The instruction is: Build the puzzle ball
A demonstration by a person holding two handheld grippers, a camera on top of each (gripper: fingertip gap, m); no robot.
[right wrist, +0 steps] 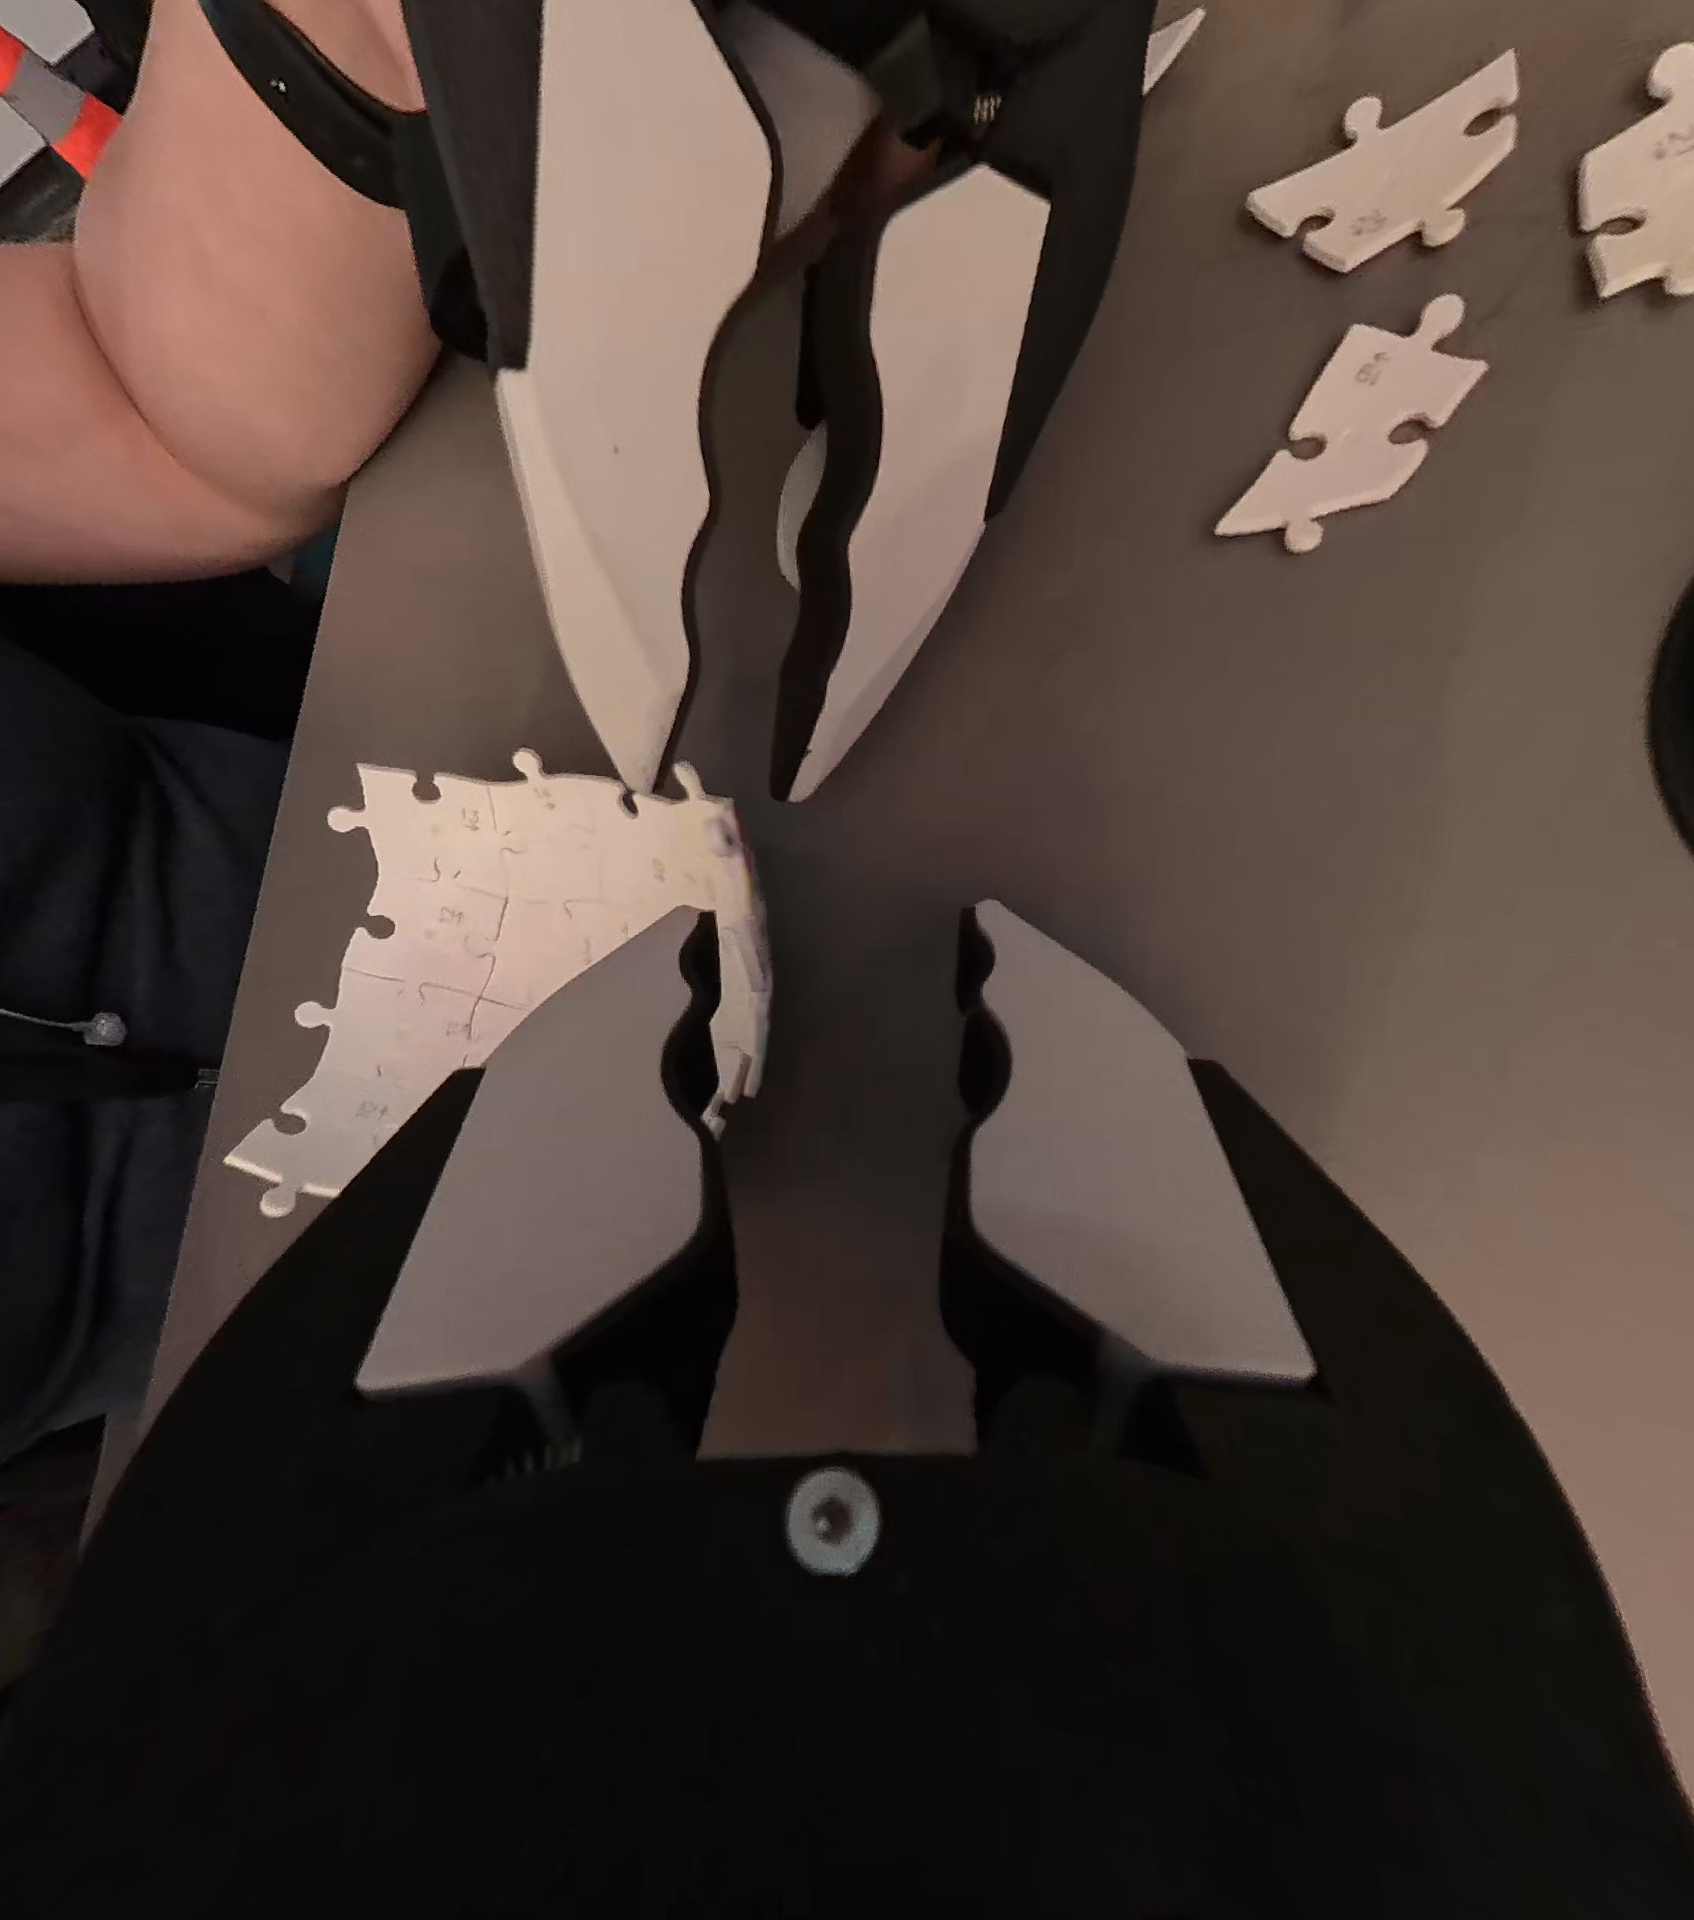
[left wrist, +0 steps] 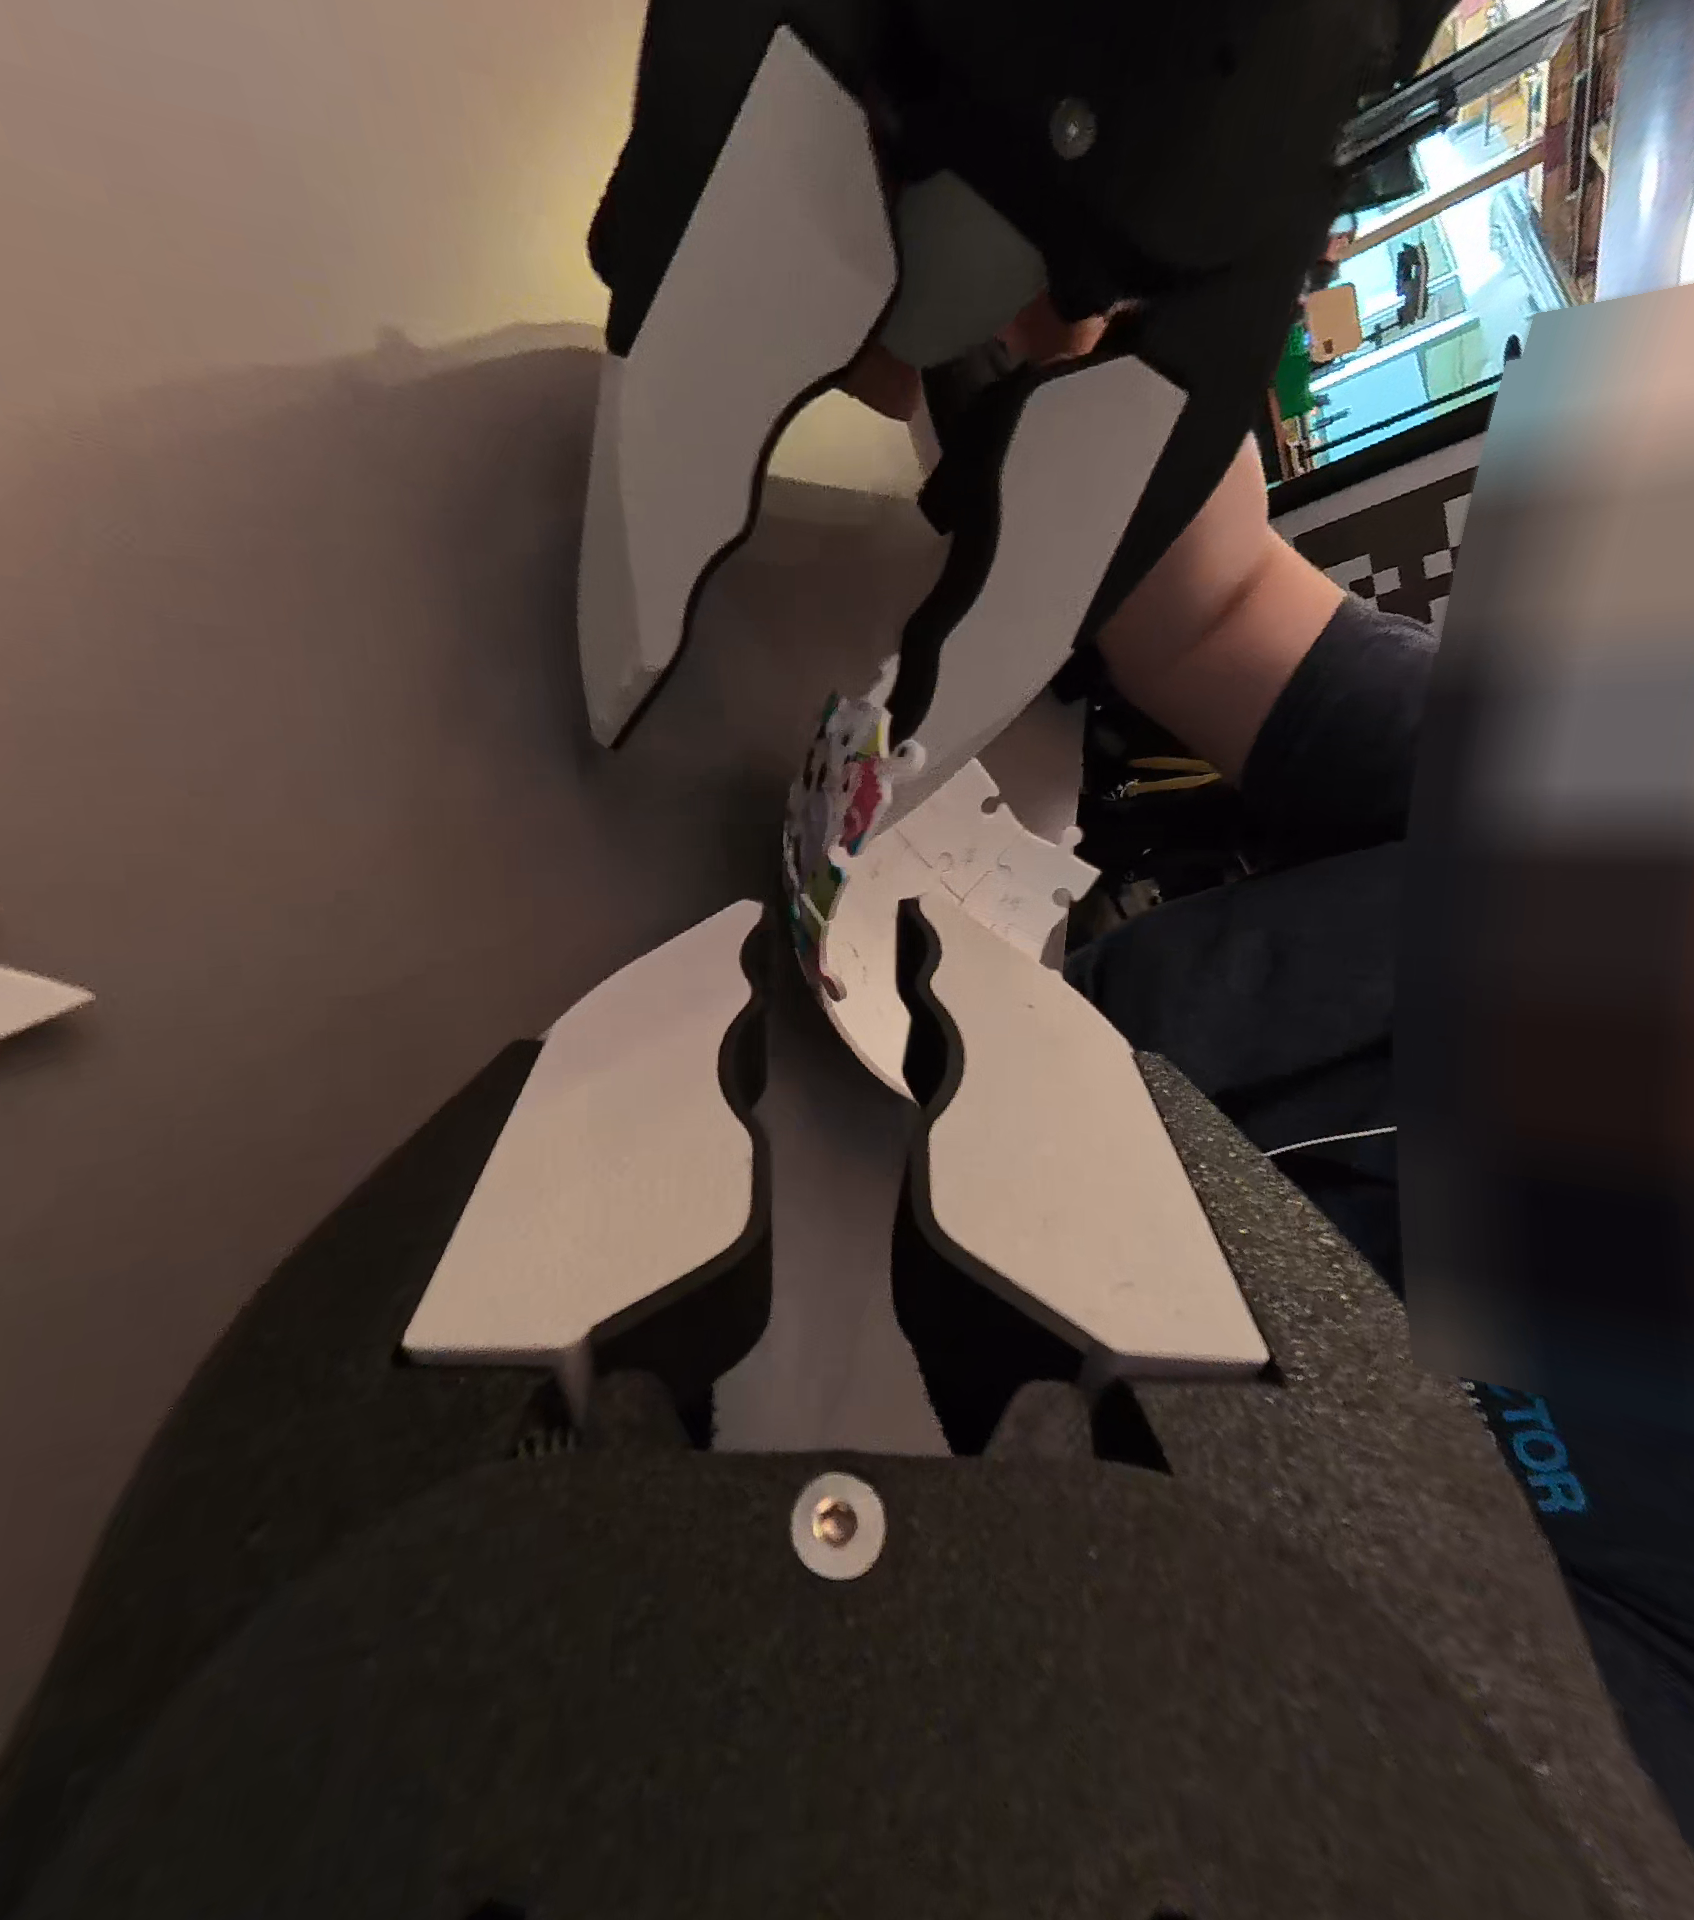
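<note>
The joining step looks half done: a curved sheet of joined puzzle pieces (right wrist: pixel 469 935) hangs between the 2 claws over the edge of the grey table (right wrist: pixel 1238 831), with 3 loose pieces (right wrist: pixel 1362 426) lying well apart. Next, I'd guess, one claw must steady the sheet while the other fetches a piece. The left claw (left wrist: pixel 832 925) stands partly open around the sheet's lower edge, not clamped. The right claw (right wrist: pixel 843 925) is open, its left finger (right wrist: pixel 594 1091) against the sheet.

Left tongs (left wrist: pixel 832 925) and right tongs (right wrist: pixel 838 914) tip to tip, both parted; bare forearm (right wrist: pixel 199 343) behind.
</note>
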